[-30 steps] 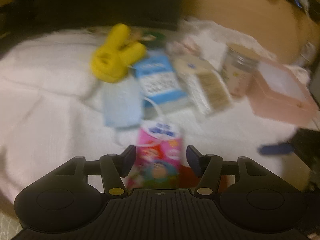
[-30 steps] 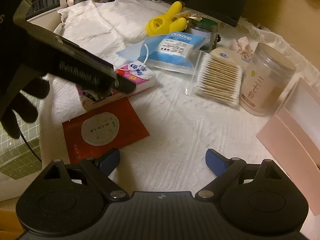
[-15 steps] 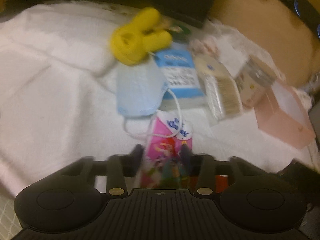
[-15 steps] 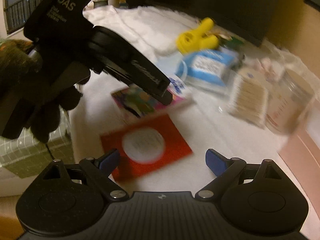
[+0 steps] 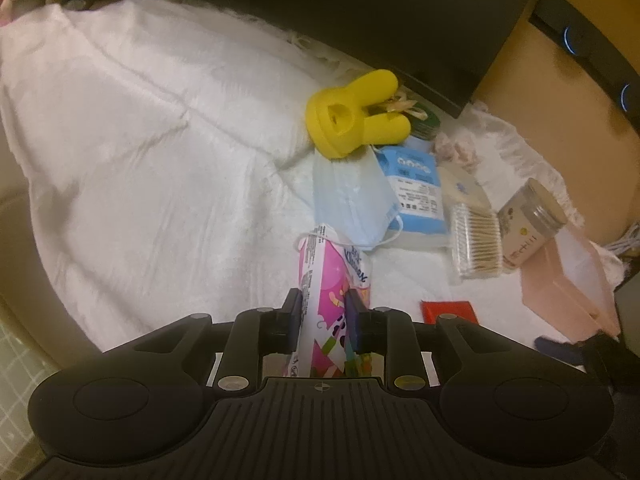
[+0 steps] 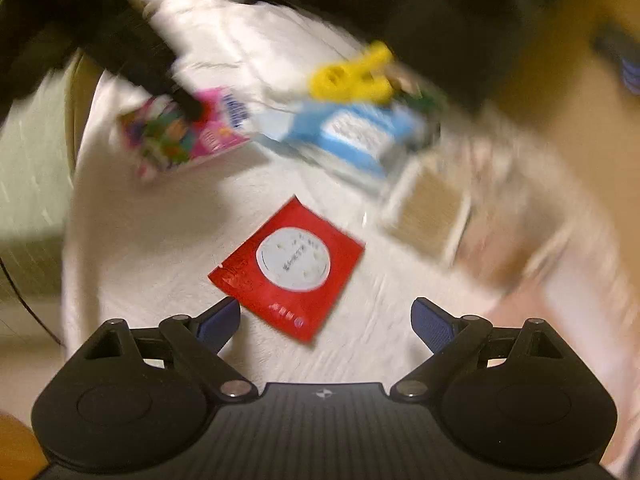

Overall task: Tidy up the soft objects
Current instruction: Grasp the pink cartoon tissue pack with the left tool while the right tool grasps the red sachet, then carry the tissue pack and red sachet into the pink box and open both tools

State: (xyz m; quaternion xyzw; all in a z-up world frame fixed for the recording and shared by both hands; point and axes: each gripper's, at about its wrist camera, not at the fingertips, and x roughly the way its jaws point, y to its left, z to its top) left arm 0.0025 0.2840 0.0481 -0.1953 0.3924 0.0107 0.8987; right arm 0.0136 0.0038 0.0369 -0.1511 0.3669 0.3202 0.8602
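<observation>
My left gripper (image 5: 322,314) is shut on a pink cartoon-print tissue pack (image 5: 323,300) and holds it on edge above the white cloth. The right wrist view shows the same pack (image 6: 184,132) lifted, with the left gripper (image 6: 188,106) on it. A light blue face mask (image 5: 350,200) lies beyond the pack, one ear loop over its tip. My right gripper (image 6: 325,320) is open and empty, just above a flat red sachet (image 6: 290,266) with a white round label. The sachet also shows in the left wrist view (image 5: 448,311).
A yellow rabbit-shaped toy (image 5: 354,114), a blue wet-wipe pack (image 5: 414,184), a box of cotton swabs (image 5: 476,242), a clear jar (image 5: 530,220) and a pink box (image 5: 568,284) stand on the white cloth (image 5: 140,152). A dark monitor (image 5: 360,8) is behind.
My left gripper closed on the tissue pack and lifted it, turning it on edge. My right gripper swung over the red sachet; its view is motion-blurred.
</observation>
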